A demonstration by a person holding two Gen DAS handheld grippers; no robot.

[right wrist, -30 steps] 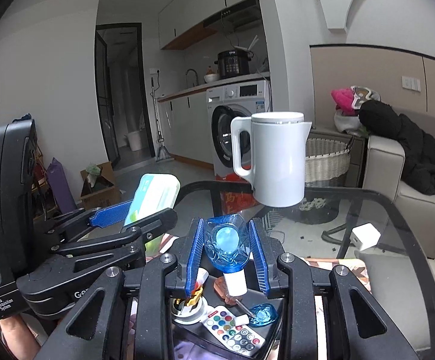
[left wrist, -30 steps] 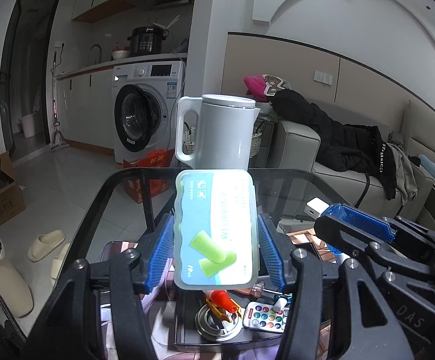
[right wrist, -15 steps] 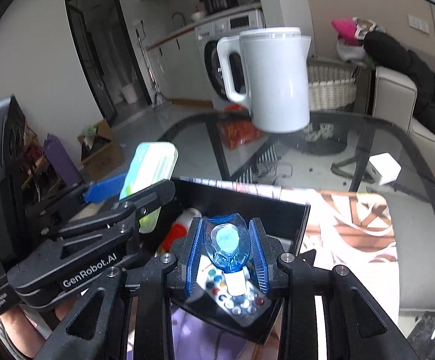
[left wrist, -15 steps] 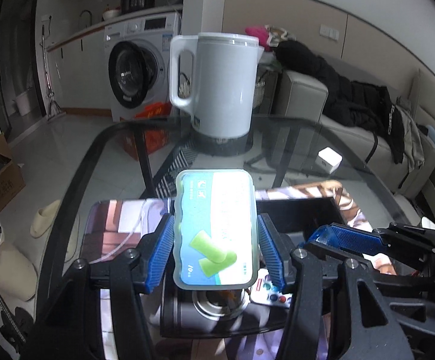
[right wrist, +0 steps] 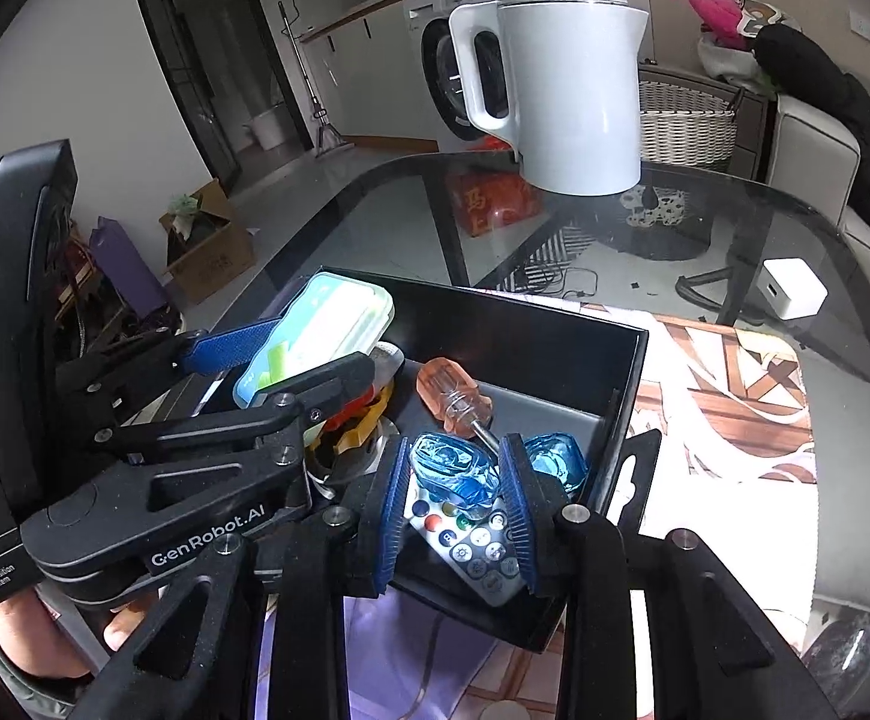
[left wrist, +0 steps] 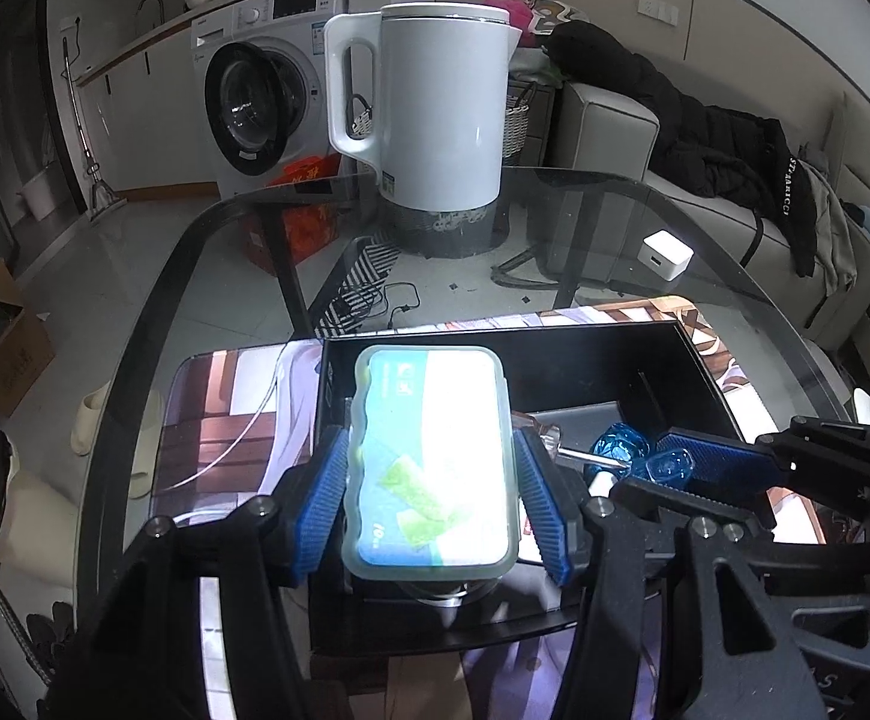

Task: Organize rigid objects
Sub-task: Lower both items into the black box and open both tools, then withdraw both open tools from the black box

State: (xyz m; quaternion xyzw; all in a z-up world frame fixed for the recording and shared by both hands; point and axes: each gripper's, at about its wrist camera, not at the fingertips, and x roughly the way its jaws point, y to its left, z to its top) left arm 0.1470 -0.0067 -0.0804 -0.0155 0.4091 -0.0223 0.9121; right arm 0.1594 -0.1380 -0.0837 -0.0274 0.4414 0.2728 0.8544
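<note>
The left gripper is closed on a flat translucent plastic case with a teal-and-white label and green shapes printed on it, its blue ribbed pads pressing on the two long edges; the case is held over the near left part of a shallow black rectangular tray; whether it touches anything beneath cannot be told. The right gripper is clamped, at a narrower setting, on a small faceted blue translucent bottle, held just above a white remote control with coloured round buttons that lies in the near part of the tray.

The step in hand is judged to be the depositing of both held things into the tray; the next move would call for each thing to be lowered to a free spot, the jaws to be opened, and the grippers to be drawn back up without anything being dragged out; care would be needed on the right, where little bare floor is left.

The tray is already well filled; beside the remote a second blue faceted piece is seen against the right wall; a stubby screwdriver with a clear orange handle lies tilted towards the middle; a yellow-and-red item is half hidden under the left gripper and cannot be identified; the far right part is still bare.

Beyond the tray, on the glass table, a small white cube charger and, farther off, a tall white kettle with a loop handle are left standing, well apart from the tray.
</note>
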